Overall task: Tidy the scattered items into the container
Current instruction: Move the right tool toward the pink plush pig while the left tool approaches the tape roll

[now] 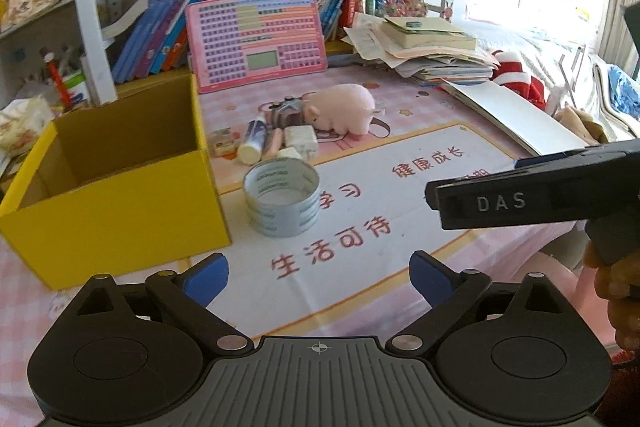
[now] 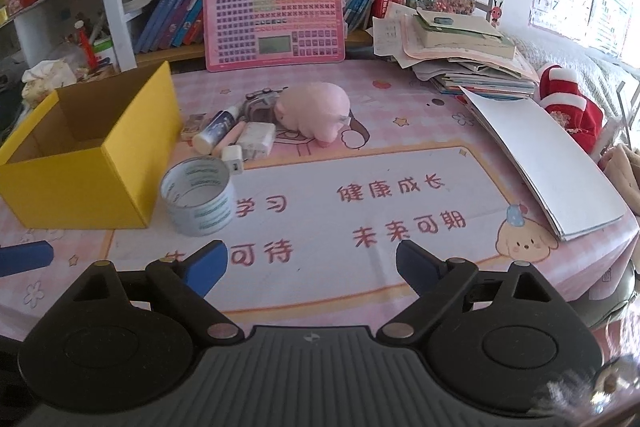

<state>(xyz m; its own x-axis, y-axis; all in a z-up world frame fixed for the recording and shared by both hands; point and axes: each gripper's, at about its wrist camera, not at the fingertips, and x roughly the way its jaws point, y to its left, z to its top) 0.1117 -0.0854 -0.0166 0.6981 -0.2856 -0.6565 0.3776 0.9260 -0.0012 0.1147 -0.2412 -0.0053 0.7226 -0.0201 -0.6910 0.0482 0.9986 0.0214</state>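
An open yellow cardboard box (image 1: pixel 120 203) (image 2: pixel 100 179) stands on the left of the desk; what I see of its inside is bare. A roll of clear tape (image 1: pixel 282 199) (image 2: pixel 199 197) stands just right of it. Behind the tape lie a white tube (image 1: pixel 252 141) (image 2: pixel 214 131), a white adapter (image 1: pixel 301 139) (image 2: pixel 256 139), a small white plug (image 2: pixel 233 158), a small grey camera-like item (image 1: pixel 286 111) (image 2: pixel 260 103) and a pink plush pig (image 1: pixel 344 111) (image 2: pixel 316 109). My left gripper (image 1: pixel 318 281) is open and empty in front of the tape. My right gripper (image 2: pixel 312 265) is open and empty, further right.
A pink keyboard toy (image 1: pixel 256 43) (image 2: pixel 274 21) leans on the bookshelf behind. A paper stack (image 1: pixel 428 47) (image 2: pixel 460 47) and a white board (image 2: pixel 548 163) lie at the right. The right gripper's body (image 1: pixel 540 195) reaches in from the right in the left wrist view.
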